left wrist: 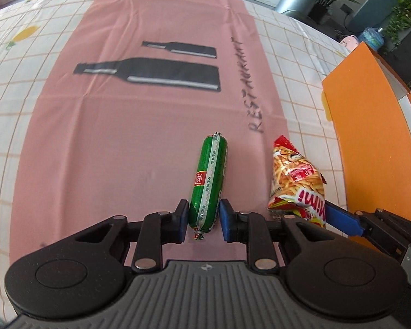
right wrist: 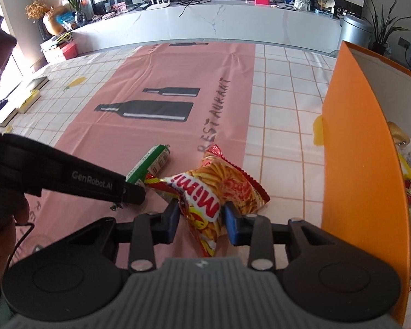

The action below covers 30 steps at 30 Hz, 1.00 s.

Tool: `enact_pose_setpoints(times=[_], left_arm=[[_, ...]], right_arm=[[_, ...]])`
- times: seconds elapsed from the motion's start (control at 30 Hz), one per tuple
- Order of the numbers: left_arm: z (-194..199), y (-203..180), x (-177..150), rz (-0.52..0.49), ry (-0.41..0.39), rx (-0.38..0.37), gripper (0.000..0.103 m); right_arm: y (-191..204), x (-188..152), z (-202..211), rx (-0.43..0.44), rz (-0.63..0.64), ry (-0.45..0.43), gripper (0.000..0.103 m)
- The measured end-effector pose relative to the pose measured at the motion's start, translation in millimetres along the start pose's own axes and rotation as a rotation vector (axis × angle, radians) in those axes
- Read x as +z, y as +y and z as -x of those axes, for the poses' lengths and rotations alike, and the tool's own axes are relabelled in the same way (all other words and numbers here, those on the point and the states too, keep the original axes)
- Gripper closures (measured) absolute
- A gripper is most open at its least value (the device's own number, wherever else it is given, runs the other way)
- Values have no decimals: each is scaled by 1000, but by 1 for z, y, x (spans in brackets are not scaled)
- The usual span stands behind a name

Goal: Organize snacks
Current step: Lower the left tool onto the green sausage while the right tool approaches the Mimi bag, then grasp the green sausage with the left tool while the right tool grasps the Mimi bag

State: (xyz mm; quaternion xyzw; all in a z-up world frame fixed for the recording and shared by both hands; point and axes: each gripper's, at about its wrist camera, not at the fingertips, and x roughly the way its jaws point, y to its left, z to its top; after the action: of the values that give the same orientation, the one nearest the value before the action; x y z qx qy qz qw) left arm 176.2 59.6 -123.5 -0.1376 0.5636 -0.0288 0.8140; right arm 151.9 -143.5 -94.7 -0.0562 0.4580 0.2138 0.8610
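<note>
Fingers first: on my left gripper [left wrist: 204, 218] the blue pads are clamped tight on the near end of a green sausage [left wrist: 209, 176], w/ the rest of it sticking out ahead over the pink cloth [left wrist: 109, 137]. That cloth has black bottle prints & lies on a checked tablecloth [left wrist: 19, 87]. Just to the right of the sausage is the chip bag [right wrist: 213, 192], red & yellow. My right gripper [right wrist: 201, 218] has it pinched at the crumpled middle, pads pressing both sides, jaws just beginning to ease apart. The bag's top sticks out beyond the pads toward the edge of the pink cloth. Further right stands an orange box [right wrist: 364, 170], wall upright, near the bag but not touching. Inside it, far right, some packets show, too cut off to tell what.
</note>
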Motion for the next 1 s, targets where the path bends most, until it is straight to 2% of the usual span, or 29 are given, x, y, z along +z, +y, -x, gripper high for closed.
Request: enact_pose_setpoints(times=[0.13,0.17,0.2,0.23,0.33,0.43,0.53,0.63,0.73,0.87,1.0], left_arm=[[5,1,-10,10,7,21,76],[5,1,-11,9,9,25,76],[6,2,-12,6,8,23,76],[8,2,-12,-5,2,15,72],[14,2,-11,-51,-59,-13,56],[18,1,-8,-91,-123,-26,54],[16,3,-5,-84,-142,-34,54],[13,5,-5,-77,-148,-64,54],[10,4,-7,-99,-154,-62,54],[2,7,-9,-99,-140,-64,56],[1,9,-11,-104,-138,-65,61]], right_arm=[[1,-13,10,19,-30,8,66],[0,-15,14,26,-47,6,62],[-1,-17,19,34,-71,2,53],[-3,-18,25,40,-97,-4,46],[-10,-19,42,51,-209,-49,36],[-24,-20,49,31,-407,-104,36],[-32,-19,43,28,-560,-121,36],[-28,-18,33,-13,-590,-118,38],[-34,-21,20,-34,-639,-89,38],[-44,-26,8,-9,-692,-73,38],[-44,-25,1,12,-688,-66,38]])
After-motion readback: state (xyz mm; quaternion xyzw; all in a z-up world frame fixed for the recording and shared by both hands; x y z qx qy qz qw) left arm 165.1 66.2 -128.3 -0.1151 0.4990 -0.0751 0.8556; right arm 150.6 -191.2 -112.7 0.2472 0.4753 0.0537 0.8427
